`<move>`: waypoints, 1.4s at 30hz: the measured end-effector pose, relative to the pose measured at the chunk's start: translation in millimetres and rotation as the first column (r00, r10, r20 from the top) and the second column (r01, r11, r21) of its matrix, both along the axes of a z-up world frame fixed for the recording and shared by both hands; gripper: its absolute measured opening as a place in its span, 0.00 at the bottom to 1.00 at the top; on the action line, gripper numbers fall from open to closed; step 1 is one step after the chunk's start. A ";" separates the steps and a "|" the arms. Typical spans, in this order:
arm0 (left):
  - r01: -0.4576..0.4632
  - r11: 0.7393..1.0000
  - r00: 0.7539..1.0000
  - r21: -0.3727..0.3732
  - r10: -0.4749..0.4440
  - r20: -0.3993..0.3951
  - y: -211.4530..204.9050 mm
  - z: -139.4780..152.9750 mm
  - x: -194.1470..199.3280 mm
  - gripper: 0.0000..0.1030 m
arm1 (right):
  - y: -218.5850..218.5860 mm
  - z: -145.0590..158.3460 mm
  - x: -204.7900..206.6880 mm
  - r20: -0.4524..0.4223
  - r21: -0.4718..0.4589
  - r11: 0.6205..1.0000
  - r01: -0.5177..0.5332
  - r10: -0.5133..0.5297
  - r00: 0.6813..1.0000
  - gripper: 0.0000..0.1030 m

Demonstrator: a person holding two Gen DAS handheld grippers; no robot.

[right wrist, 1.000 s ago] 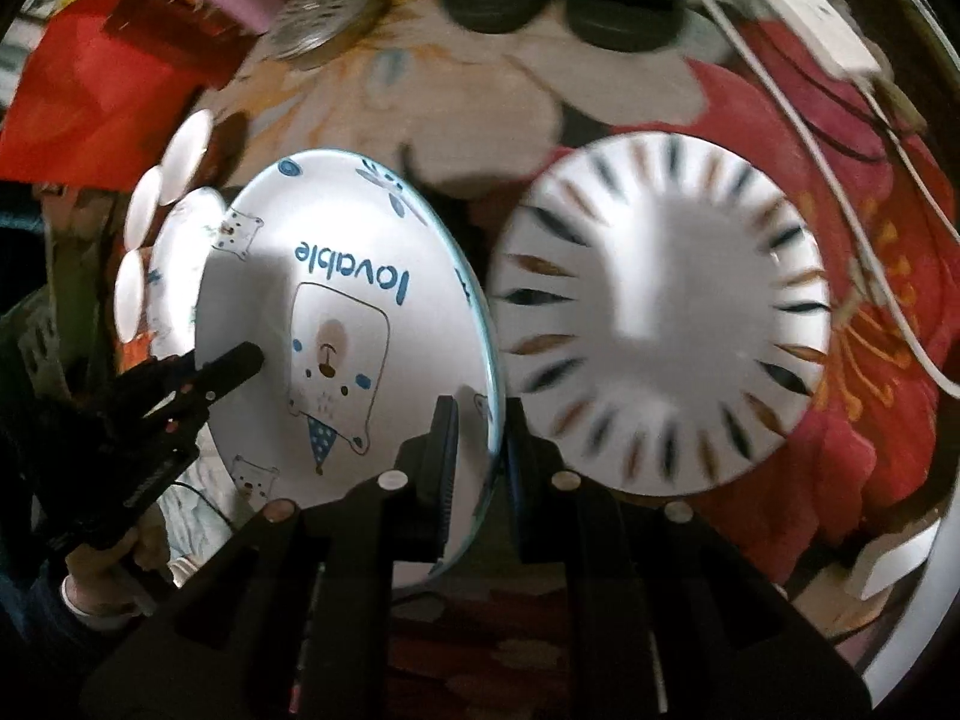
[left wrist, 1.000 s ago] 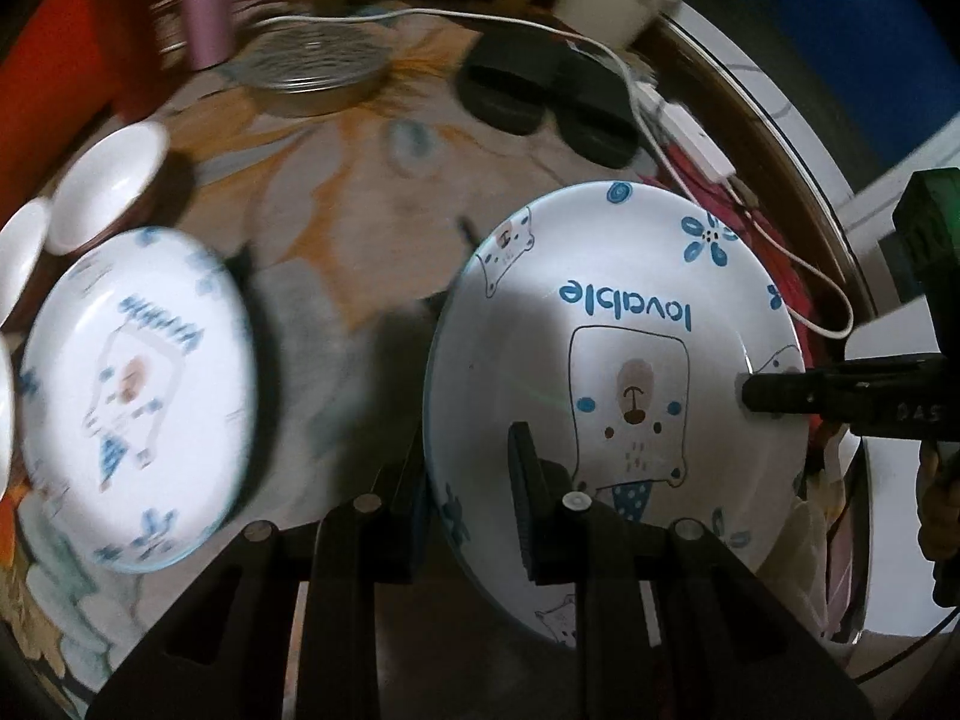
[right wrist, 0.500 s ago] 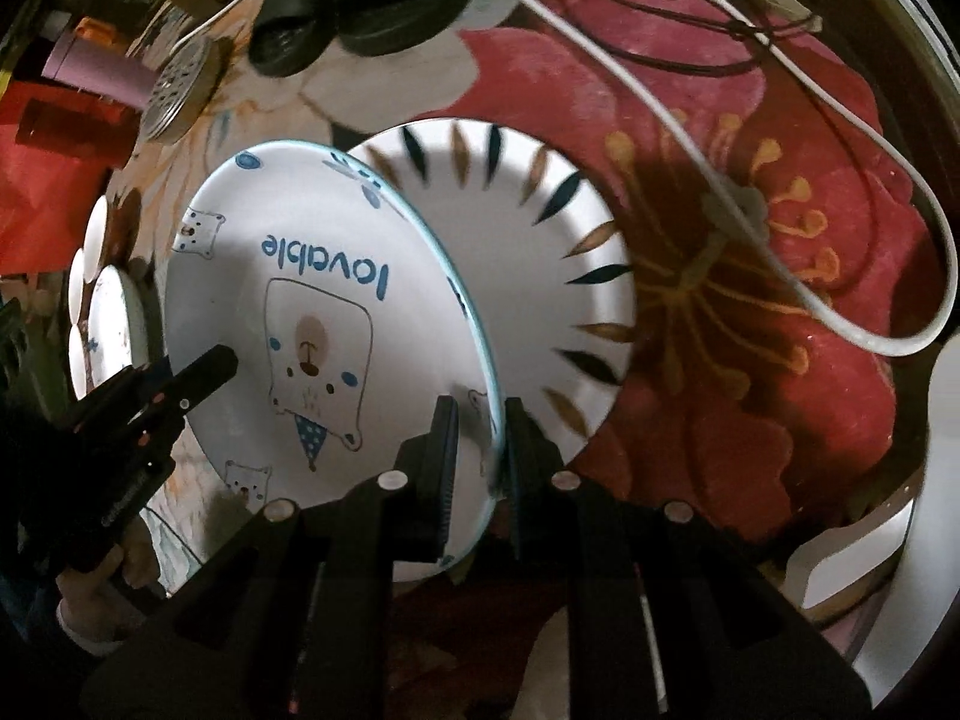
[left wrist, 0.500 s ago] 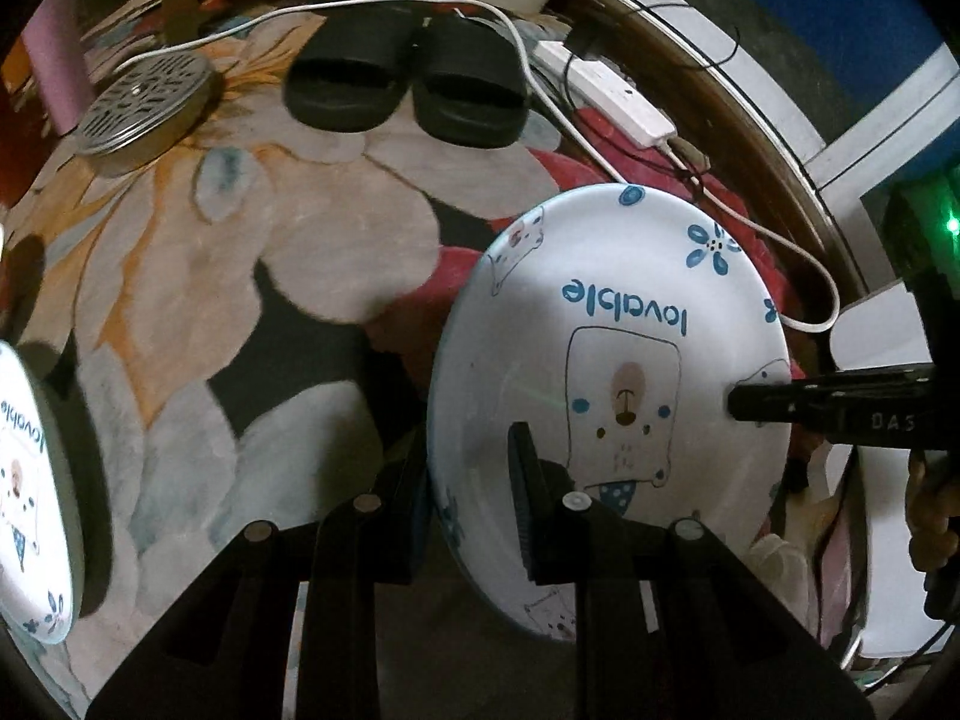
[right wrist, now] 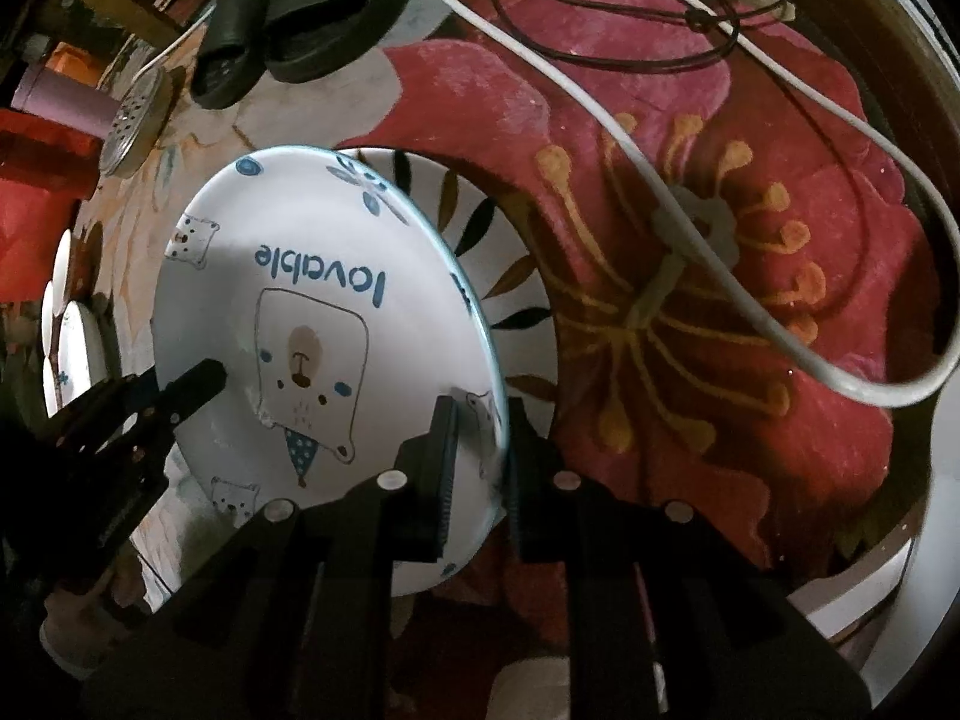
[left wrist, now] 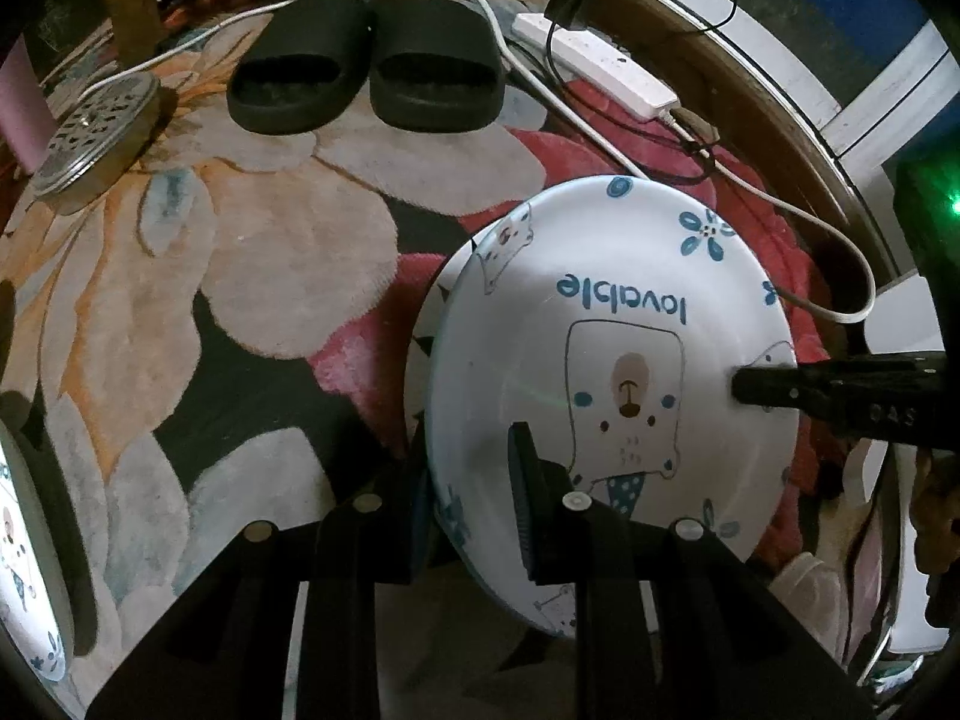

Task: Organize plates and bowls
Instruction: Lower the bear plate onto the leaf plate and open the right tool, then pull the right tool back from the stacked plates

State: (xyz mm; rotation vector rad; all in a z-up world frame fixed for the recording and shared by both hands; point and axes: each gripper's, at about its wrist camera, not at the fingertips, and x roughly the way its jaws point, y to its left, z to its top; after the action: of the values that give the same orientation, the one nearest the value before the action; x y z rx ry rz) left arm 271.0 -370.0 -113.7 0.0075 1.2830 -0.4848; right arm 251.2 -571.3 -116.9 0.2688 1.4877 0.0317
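While both of my jaws are clamped on opposite edges of the same bear plate (left wrist: 612, 372), the job is only partly done. My left gripper (left wrist: 474, 504) pinches the near rim with one jaw under the plate and one on its printed face; my right gripper (right wrist: 480, 450) does the same on its side, and each gripper's tip shows in the other's view at the far rim. The plate hangs tilted above the floral rug (left wrist: 270, 240), directly over the leaf-pattern plate (right wrist: 510, 276), which lies flat on the rug and peeks out behind it. I judge this to be the stacking step, with the bear plate not yet set down, though I cannot tell whether its lower edge touches the one beneath.

Left to do, as I read it: a 2nd bear plate (left wrist: 24, 546) sits well apart at the far left edge of my left view, and several small white bowls (right wrist: 60, 300) line up beside it in my right view. None of these is stacked with the pair here. Slippers (left wrist: 366, 60), a metal strainer lid (left wrist: 96, 132) and a power strip (left wrist: 600, 66) with its cable lie further off on the rug.
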 end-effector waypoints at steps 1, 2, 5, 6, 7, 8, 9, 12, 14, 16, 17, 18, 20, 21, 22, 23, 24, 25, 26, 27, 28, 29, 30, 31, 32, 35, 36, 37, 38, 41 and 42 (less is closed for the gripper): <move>0.002 1.000 1.000 -0.004 -0.002 -0.004 0.1 -0.5 0.5 0.22 | -1.0 -2.3 1.5 -0.005 0.001 1.000 0.011 -0.011 1.000 0.16; 0.004 1.000 1.000 -0.009 -0.004 -0.007 0.6 -0.8 0.8 0.22 | -1.4 -3.6 2.4 -0.009 -0.003 1.000 0.013 -0.013 1.000 0.16; 0.002 1.000 1.000 -0.025 -0.002 0.000 3.5 1.9 -0.7 0.23 | -2.8 -5.3 1.6 -0.016 -0.013 1.000 0.023 -0.023 1.000 0.18; 0.001 1.000 1.000 -0.022 -0.001 0.008 4.1 3.8 -1.4 0.24 | -2.2 -6.4 1.0 -0.020 0.003 0.999 0.031 -0.031 0.999 0.18; 0.001 1.000 1.000 -0.025 -0.001 0.012 4.7 5.8 -1.4 0.28 | -2.6 -6.9 -0.5 -0.023 0.009 0.999 0.039 -0.039 0.999 0.18; -0.002 1.000 1.000 -0.030 0.002 0.014 6.1 7.9 -1.4 0.34 | -2.0 -6.5 -1.2 -0.017 0.014 0.999 0.040 -0.040 0.999 0.18; -0.006 0.999 1.000 -0.040 0.007 0.013 8.2 10.1 -1.1 0.39 | -1.5 -5.3 -1.5 -0.010 0.018 0.999 0.041 -0.041 0.999 0.18; -0.027 0.997 0.999 -0.071 0.029 0.027 16.5 17.5 -2.5 0.78 | -1.6 -0.3 -1.3 -0.001 0.026 0.998 0.055 -0.055 0.998 0.26; -0.035 0.997 0.998 -0.073 0.038 0.041 22.0 21.9 -4.6 0.93 | -2.1 10.4 -2.4 0.037 0.016 0.997 0.070 -0.071 0.997 0.52; -0.043 0.998 0.997 -0.051 0.046 0.066 27.3 26.8 -8.9 0.97 | 0.7 23.9 -4.8 0.087 -0.015 0.997 0.072 -0.070 0.994 0.84; -0.045 0.998 0.996 -0.046 0.048 0.074 29.7 28.2 -10.3 0.97 | 2.2 29.0 -6.1 0.108 -0.023 0.997 0.071 -0.068 0.992 0.98; -0.047 0.998 0.996 -0.040 0.050 0.078 31.8 29.1 -11.9 0.98 | 5.3 36.0 -8.0 0.131 -0.033 0.997 0.070 -0.065 0.989 1.00; -0.050 0.998 0.995 -0.030 0.053 0.085 35.6 31.6 -16.6 0.99 | 10.7 42.1 -8.1 0.148 -0.052 0.997 0.064 -0.055 0.988 1.00; -0.051 0.998 0.995 -0.027 0.053 0.088 37.7 32.7 -19.0 0.99 | 14.1 44.8 -8.2 0.152 -0.059 0.996 0.060 -0.050 0.987 1.00; -0.051 0.998 0.994 -0.027 0.053 0.091 40.5 34.6 -22.1 0.99 | 19.0 47.9 -9.3 0.160 -0.062 0.997 0.053 -0.043 0.986 1.00; -0.053 0.998 0.994 -0.027 0.055 0.093 43.4 35.8 -24.4 0.99 | 22.7 50.3 -10.1 0.165 -0.061 0.997 0.048 -0.038 0.985 1.00; -0.056 0.998 0.994 -0.026 0.058 0.096 45.4 37.2 -26.1 0.99 | 27.3 52.6 -10.9 0.169 -0.055 0.998 0.040 -0.030 0.985 1.00; -0.058 0.998 0.993 -0.024 0.060 0.099 48.6 38.8 -28.1 0.99 | 33.4 52.9 -10.5 0.171 -0.051 0.998 0.030 -0.021 0.985 1.00; -0.062 0.998 0.993 -0.021 0.063 0.102 51.9 40.3 -30.0 0.99 | 37.7 54.1 -11.1 0.172 -0.048 0.999 0.019 -0.010 0.985 1.00; -0.065 0.998 0.992 -0.017 0.067 0.105 54.9 41.8 -31.5 0.99 | 43.2 54.0 -9.9 0.172 -0.049 0.999 0.010 -0.002 0.985 1.00; -0.072 0.997 0.991 -0.014 0.073 0.108 59.3 43.2 -32.6 0.99 | 48.3 54.4 -10.9 0.172 -0.050 0.999 0.000 0.009 0.985 1.00; -0.079 0.997 0.991 -0.011 0.079 0.109 62.4 43.9 -33.2 0.99 | 52.1 54.6 -11.4 0.173 -0.050 0.999 -0.006 0.015 0.985 1.00; -0.087 0.996 0.990 -0.010 0.087 0.108 66.1 44.6 -33.5 0.99 | 54.8 55.3 -12.6 0.174 -0.052 0.999 -0.010 0.019 0.985 1.00; -0.096 0.995 0.990 -0.010 0.097 0.107 70.3 45.4 -33.4 0.99 | 57.7 55.9 -13.1 0.174 -0.052 0.999 -0.010 0.019 0.985 1.00; -0.105 0.994 0.989 -0.012 0.105 0.104 73.8 46.2 -33.4 0.99 | 59.4 56.4 -13.7 0.174 -0.051 0.999 -0.008 0.017 0.985 1.00; -0.120 0.993 0.987 -0.015 0.121 0.108 84.2 49.3 -34.4 0.99 | 65.1 60.9 -16.3 0.178 -0.048 0.999 0.001 0.008 0.984 1.00; -0.123 0.992 0.986 -0.014 0.124 0.112 87.2 50.4 -34.8 0.99 | 67.2 62.5 -17.0 0.181 -0.050 0.999 0.001 0.008 0.983 1.00; -0.127 0.992 0.985 -0.013 0.128 0.114 90.4 51.4 -35.2 0.99 | 69.8 64.4 -17.7 0.186 -0.053 0.999 0.001 0.009 0.982 1.00; -0.133 0.991 0.985 -0.013 0.133 0.114 94.6 52.3 -35.5 0.99 | 72.0 65.3 -17.7 0.189 -0.055 0.999 -0.002 0.012 0.982 1.00; -0.148 0.989 0.982 -0.013 0.148 0.116 104.2 54.7 -36.4 0.99 | 79.4 67.1 -18.2 0.195 -0.060 0.998 -0.011 0.023 0.981 1.00; -0.155 0.988 0.981 -0.015 0.156 0.114 108.4 55.1 -36.7 0.99 | 81.2 67.1 -18.3 0.196 -0.061 0.998 -0.013 0.025 0.980 1.00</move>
State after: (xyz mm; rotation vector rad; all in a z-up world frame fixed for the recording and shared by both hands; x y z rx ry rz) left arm 234.3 -261.6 -58.7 -0.0685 1.1592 -0.3486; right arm 232.9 -490.1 -49.7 0.1976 1.2927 0.0289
